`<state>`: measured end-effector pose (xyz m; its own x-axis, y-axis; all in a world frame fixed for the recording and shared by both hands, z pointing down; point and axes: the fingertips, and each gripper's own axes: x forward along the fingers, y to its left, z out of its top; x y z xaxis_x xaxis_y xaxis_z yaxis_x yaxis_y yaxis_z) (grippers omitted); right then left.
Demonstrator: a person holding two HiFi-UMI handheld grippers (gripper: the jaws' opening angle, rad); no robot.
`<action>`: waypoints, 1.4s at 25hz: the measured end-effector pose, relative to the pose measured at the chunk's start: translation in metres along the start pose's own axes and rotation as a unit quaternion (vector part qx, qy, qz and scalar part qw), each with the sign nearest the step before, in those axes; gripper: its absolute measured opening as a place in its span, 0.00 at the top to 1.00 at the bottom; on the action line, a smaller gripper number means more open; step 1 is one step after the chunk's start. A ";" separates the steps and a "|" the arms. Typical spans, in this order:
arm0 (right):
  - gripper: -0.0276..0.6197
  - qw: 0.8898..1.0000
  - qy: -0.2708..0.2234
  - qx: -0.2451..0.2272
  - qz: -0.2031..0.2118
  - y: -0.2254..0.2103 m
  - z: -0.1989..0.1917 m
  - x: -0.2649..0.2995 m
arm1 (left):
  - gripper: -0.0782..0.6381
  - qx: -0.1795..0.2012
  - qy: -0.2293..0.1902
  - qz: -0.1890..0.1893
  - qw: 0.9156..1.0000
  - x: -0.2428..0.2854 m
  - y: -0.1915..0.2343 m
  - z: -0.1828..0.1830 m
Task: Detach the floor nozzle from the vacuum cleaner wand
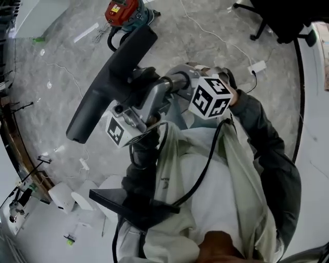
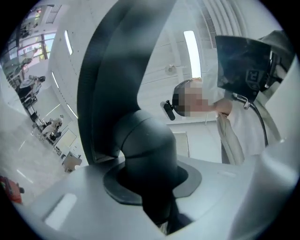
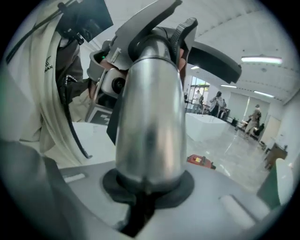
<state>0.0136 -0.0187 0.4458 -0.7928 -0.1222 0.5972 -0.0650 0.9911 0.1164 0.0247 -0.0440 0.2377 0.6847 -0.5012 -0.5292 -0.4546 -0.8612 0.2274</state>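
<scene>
Dark-grey plastic: the floor nozzle (image 1: 110, 77) was raised well clear of the ground in front of us and tilted. Its neck looked still seated in the wand (image 1: 180, 81).
Grip, left: we had the left gripper (image 2: 150, 197) clamped on the nozzle's dark neck.
Grip, right: we had the right gripper (image 3: 145, 187) closed round the silver wand, just below the joint.
Slip risk: the polished metal looked slick. We judged that a hard pull could slide the jaws along it instead of parting the joint.
Drop risk: if the joint let go suddenly, we reckoned the long nozzle head could swing, twist out of the left grip and fall onto the hard floor.
Latch risk: we saw no release catch being pressed. Pulling against a locked one might strain the plastic collar.
Surface: the floor (image 1: 61, 56) was grey, marble-patterned, glossy and hard.
Room: a red machine (image 1: 123, 11), a white cable (image 1: 216, 36) and a power strip (image 1: 257, 67) lay on the floor, and an office chair (image 1: 267, 25) stood at the far edge. People stood well off in a bright open hall.
</scene>
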 end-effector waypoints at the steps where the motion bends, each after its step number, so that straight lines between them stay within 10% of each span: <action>1: 0.89 1.000 -0.002 0.002 -0.026 -0.001 0.006 -0.009 | 0.75 0.003 -0.003 0.000 1.000 0.006 -0.008 0.007; 7: 0.89 0.984 0.058 0.019 -0.166 -0.005 0.025 -0.040 | 0.76 -0.042 -0.011 0.065 0.997 0.007 -0.010 0.035; 11: 0.89 0.999 0.006 0.002 -0.036 0.037 0.051 -0.032 | 0.79 -0.031 0.005 -0.105 0.994 0.003 -0.053 0.055; 13: 0.89 0.999 -0.019 0.004 0.028 0.049 0.058 -0.025 | 0.79 -0.023 0.008 -0.123 0.992 -0.002 -0.055 0.057; 25: 0.90 0.986 0.042 0.058 -0.149 0.018 0.046 -0.001 | 0.80 -0.050 0.000 0.025 0.998 -0.025 -0.001 0.050; 31: 0.90 1.000 -0.001 0.016 0.018 0.057 0.060 -0.011 | 0.79 -0.026 -0.015 -0.169 0.985 -0.025 -0.058 0.063; 35: 0.90 0.999 -0.014 0.031 0.031 0.053 0.056 -0.010 | 0.79 -0.019 -0.017 -0.164 0.986 -0.018 -0.055 0.057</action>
<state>-0.0156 0.0377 0.4018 -0.8134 -0.0588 0.5787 -0.0518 0.9982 0.0287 0.0048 0.0172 0.1878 0.7714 -0.1928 -0.6065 -0.1901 -0.9793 0.0696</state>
